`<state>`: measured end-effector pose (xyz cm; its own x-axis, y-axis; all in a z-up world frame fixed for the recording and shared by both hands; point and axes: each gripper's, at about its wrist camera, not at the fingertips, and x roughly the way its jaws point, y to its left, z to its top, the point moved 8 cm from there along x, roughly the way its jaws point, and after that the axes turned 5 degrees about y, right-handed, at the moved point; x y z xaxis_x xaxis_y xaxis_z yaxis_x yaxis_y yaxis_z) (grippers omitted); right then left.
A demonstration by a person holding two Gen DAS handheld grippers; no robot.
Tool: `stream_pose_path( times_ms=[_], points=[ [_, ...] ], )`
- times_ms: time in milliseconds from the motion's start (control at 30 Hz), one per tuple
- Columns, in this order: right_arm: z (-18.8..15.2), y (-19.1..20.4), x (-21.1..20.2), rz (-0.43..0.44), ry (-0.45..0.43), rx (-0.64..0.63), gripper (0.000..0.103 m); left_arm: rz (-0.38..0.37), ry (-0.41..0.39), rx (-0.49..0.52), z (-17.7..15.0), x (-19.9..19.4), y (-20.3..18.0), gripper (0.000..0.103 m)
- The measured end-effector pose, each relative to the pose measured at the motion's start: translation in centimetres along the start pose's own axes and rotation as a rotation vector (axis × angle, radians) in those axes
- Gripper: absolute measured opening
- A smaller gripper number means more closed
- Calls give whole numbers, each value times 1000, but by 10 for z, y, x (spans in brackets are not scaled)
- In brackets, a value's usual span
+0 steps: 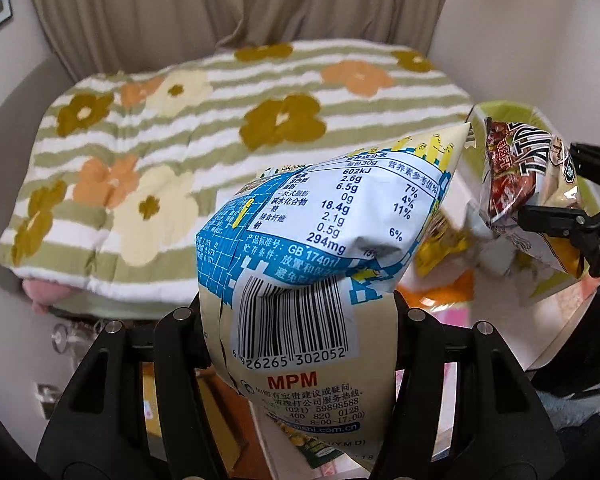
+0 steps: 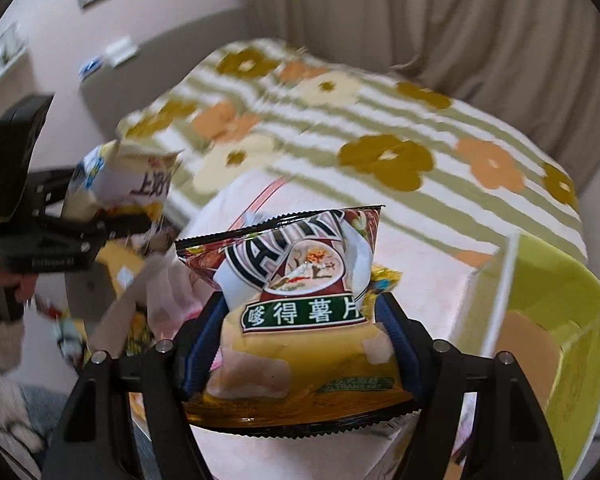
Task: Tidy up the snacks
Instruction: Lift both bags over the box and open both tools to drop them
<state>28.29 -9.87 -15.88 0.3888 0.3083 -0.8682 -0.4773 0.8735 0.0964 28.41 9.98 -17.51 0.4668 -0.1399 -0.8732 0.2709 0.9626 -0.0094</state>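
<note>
My left gripper (image 1: 296,300) is shut on a cream and blue snack bag (image 1: 324,216), barcode side facing the camera, held in the air. This bag also shows at the left of the right wrist view (image 2: 132,184), with the left gripper (image 2: 136,222) below it. My right gripper (image 2: 300,308) is shut on a dark red and yellow chip bag (image 2: 300,280), held above a pink-topped table (image 2: 420,280). The chip bag shows at the right of the left wrist view (image 1: 524,172), clamped by the right gripper (image 1: 540,216).
A lime-green bin (image 2: 572,320) stands at the right on the table; it also shows behind the bags in the left wrist view (image 1: 504,110). A bed with a flowered green-striped blanket (image 1: 220,120) lies behind. More snack packets (image 1: 440,252) lie on the table.
</note>
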Motion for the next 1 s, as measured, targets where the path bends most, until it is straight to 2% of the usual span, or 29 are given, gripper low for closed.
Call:
stream_pose_path(
  times_ms=[133,267,467,567,767,1000],
  points=[
    [3,-25,-30,-18,-59,108,71,-2,-50,22,20,-17,-21,55],
    [2,-57,-58,-53,-112,139,71,-22,-76,33,39,-22,-50,55],
    [-13,-124,-96,-88,-149,179,71,-37,-126,67,77,-24,-121,55],
    [-23,-158,-109,-94,-154,198,71,-70,-141,66,98,-17,-166,55],
    [-36,-225,-122,-107,-161,236,71,-119,-122,58,132,13,-249,55],
    [-47,-282,-121,-91,-158,316,71,-143,-24,47,159,64,-317,55]
  ],
)
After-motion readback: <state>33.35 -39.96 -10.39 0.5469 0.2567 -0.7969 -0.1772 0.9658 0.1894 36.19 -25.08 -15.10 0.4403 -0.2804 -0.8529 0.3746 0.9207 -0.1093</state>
